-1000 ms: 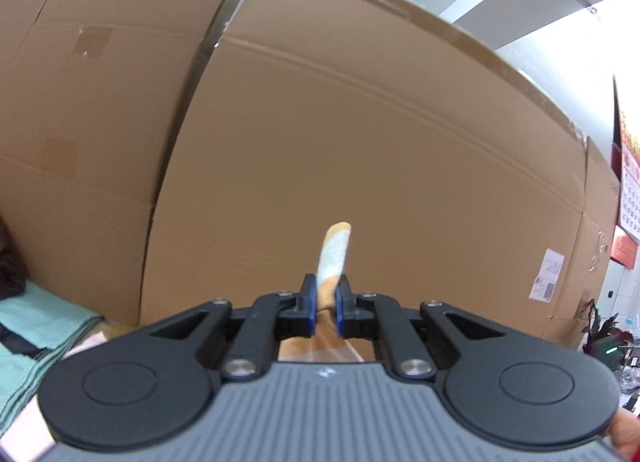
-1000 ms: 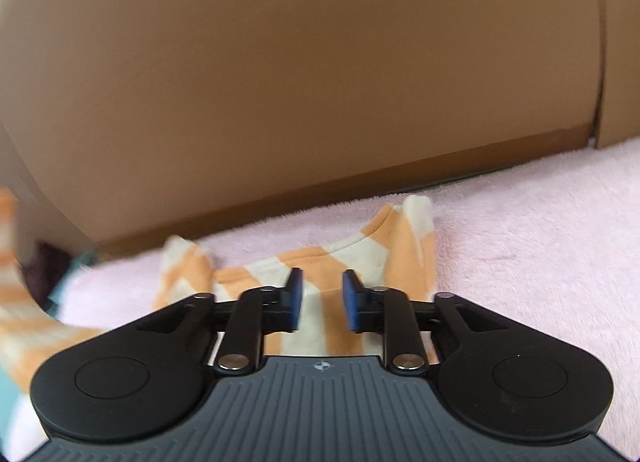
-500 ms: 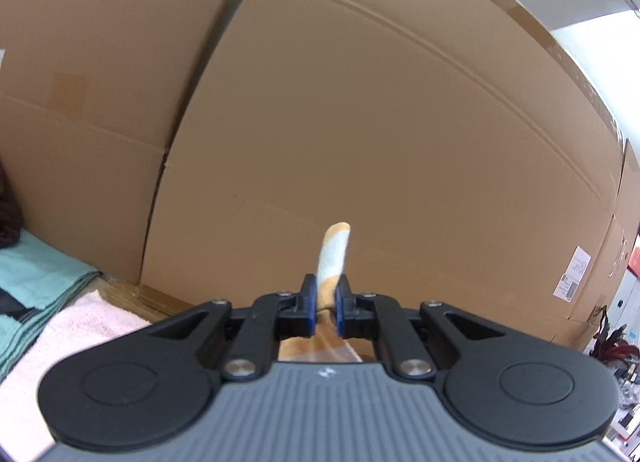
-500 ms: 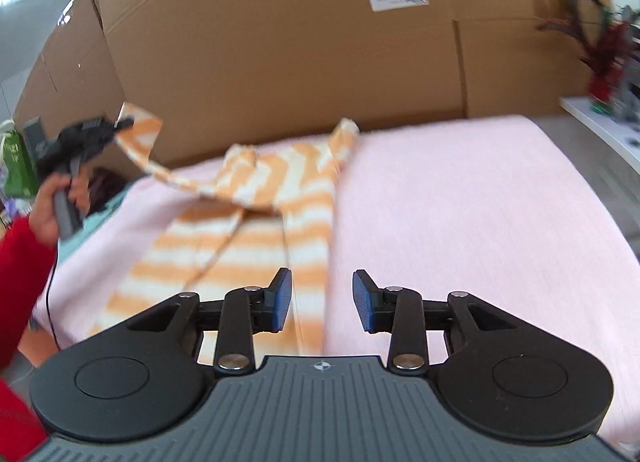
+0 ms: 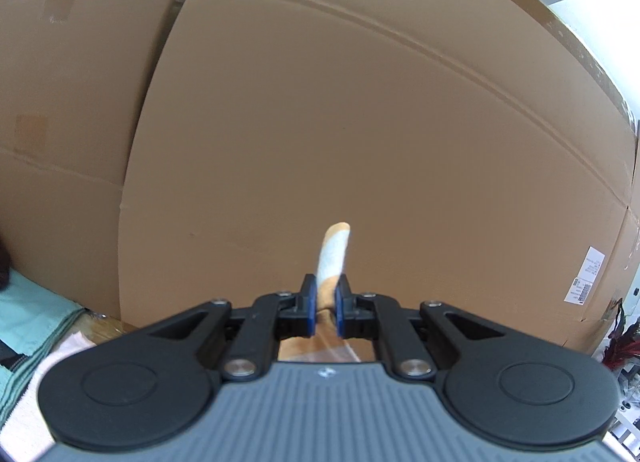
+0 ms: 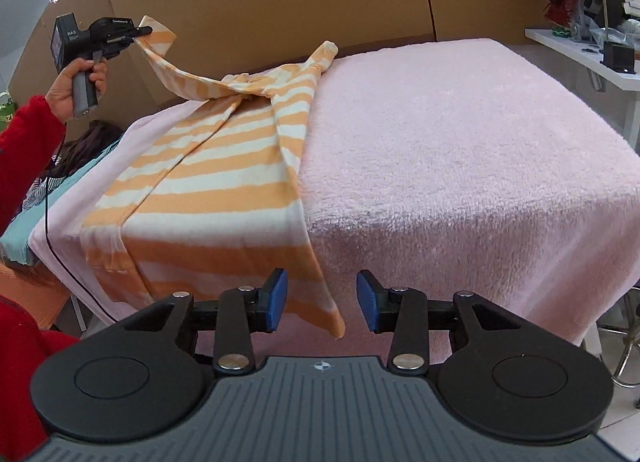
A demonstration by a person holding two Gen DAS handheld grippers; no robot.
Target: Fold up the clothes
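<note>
- So, at this moment your striped shirt (image 6: pixel 208 190) lay lengthwise on the pink blanket (image 6: pixel 460 150), on the blanket's left half, with the whole right half of the blanket bare.
- The shirt's hem end spilled over the blanket's near edge, and one pointed corner (image 6: pixel 334 322) hung down in front of that edge.
- Your left gripper (image 6: pixel 140 31) was held up in the air beyond the blanket's far-left corner, its jaws clamped on a sleeve end (image 5: pixel 334 258); the left wrist view showed the cloth pinched between the blue pads with the tip poking out against the cardboard boxes (image 5: pixel 360 122).
- From that pinch the sleeve ran down in a taut band to the shirt's shoulder area (image 6: pixel 248 86), which sat bunched and twisted near the blanket's far edge.
- Your right gripper (image 6: pixel 322 300) hovered just off the blanket's near edge with its jaws wide apart, holding nothing; the hanging corner sat between the pads without either pad touching it.
- As for progress, I judged the fold as partway at best: a long crease ran down the body, suggesting one side lay doubled over, but the shirt was not a compact stack.
- What was left, as far as I could see: the lifted sleeve had to come to rest on the body, the bunched collar region needed flattening, and the overhanging hem had yet to lie on the blanket.
</note>
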